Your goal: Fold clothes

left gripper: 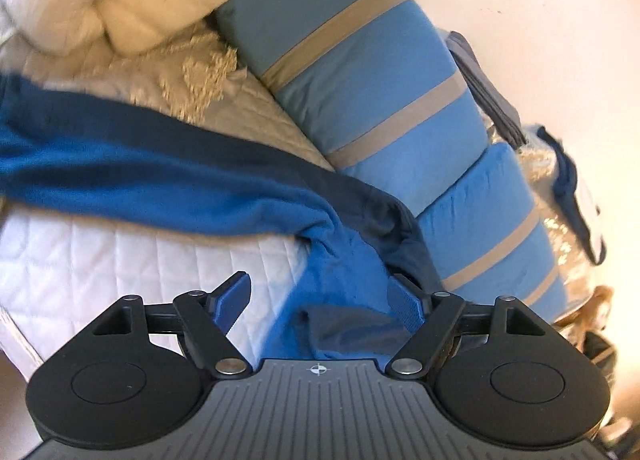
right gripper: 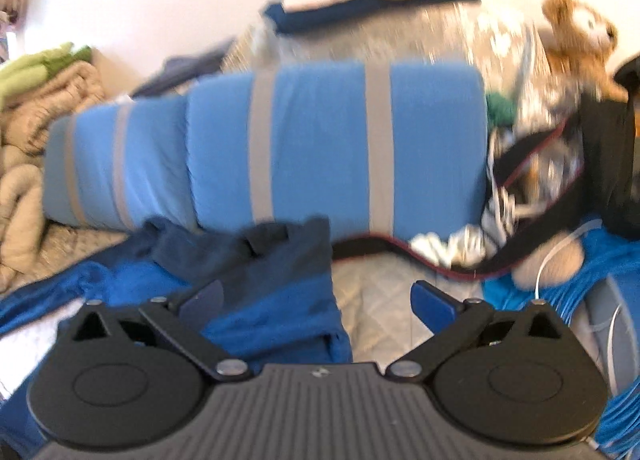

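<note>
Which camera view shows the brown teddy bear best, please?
The right wrist view shows it best. There the teddy bear sits at the upper right, above the black bag, with its head visible though blurred. In the left wrist view only a small tan patch appears at the right edge, too little to tell whether it is the bear.

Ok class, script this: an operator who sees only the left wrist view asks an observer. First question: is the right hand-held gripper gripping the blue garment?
Observer: No. The right hand-held gripper is open above the blue garment.
Operator: What lies right of the striped pillow?
Observer: An open black bag with red trim.
Operator: And past the bag?
Observer: A teddy bear, above it in the picture.
</note>
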